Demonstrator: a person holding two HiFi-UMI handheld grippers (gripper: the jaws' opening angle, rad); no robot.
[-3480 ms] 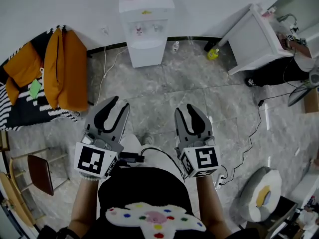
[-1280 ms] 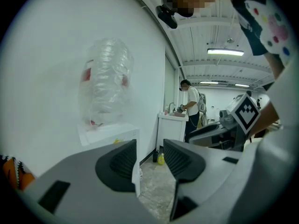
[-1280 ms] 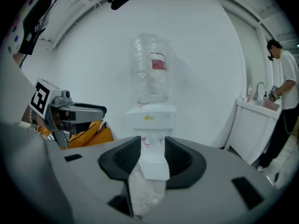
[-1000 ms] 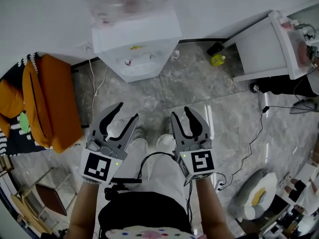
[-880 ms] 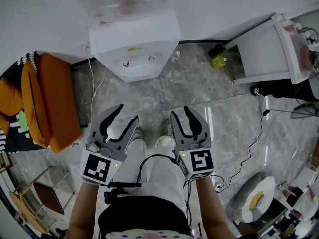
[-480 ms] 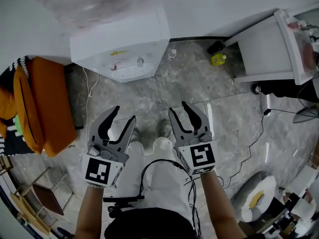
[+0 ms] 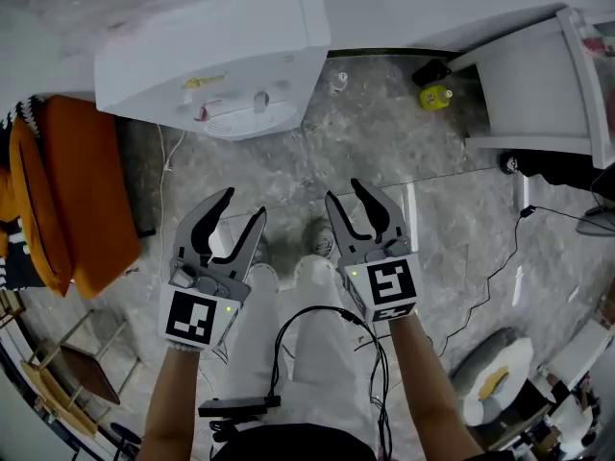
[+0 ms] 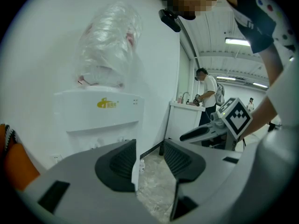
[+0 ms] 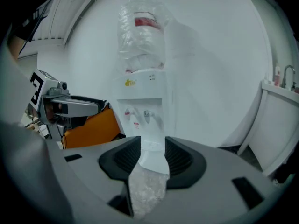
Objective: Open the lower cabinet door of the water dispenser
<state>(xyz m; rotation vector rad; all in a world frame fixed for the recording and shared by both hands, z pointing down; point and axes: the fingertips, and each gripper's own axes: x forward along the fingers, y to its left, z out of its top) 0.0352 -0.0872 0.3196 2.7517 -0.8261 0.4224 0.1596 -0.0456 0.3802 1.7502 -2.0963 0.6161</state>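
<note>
The white water dispenser (image 7: 216,51) stands against the wall with a clear bottle (image 8: 110,50) on top and its taps (image 7: 231,109) facing me. From above, its lower cabinet door is hidden under its top. The lower front (image 9: 152,148) shows between the jaws in the right gripper view. My left gripper (image 7: 245,203) and right gripper (image 7: 343,192) hang side by side over the floor, short of the dispenser. Both are open with nothing between their fingers. Each shows in the other's view: the right gripper (image 8: 205,132) and the left gripper (image 9: 70,107).
An orange bag (image 7: 67,200) leans at the left by the wall. A white cabinet (image 7: 538,75) stands at the right, with a yellow object (image 7: 435,97) and a small bottle (image 7: 336,83) near the skirting. Cables (image 7: 480,267) trail over the grey stone floor. A person (image 8: 208,97) stands farther back.
The dispenser now sits closer and larger at the top of the head view. Both grippers have sunk a little, still side by side and open.
</note>
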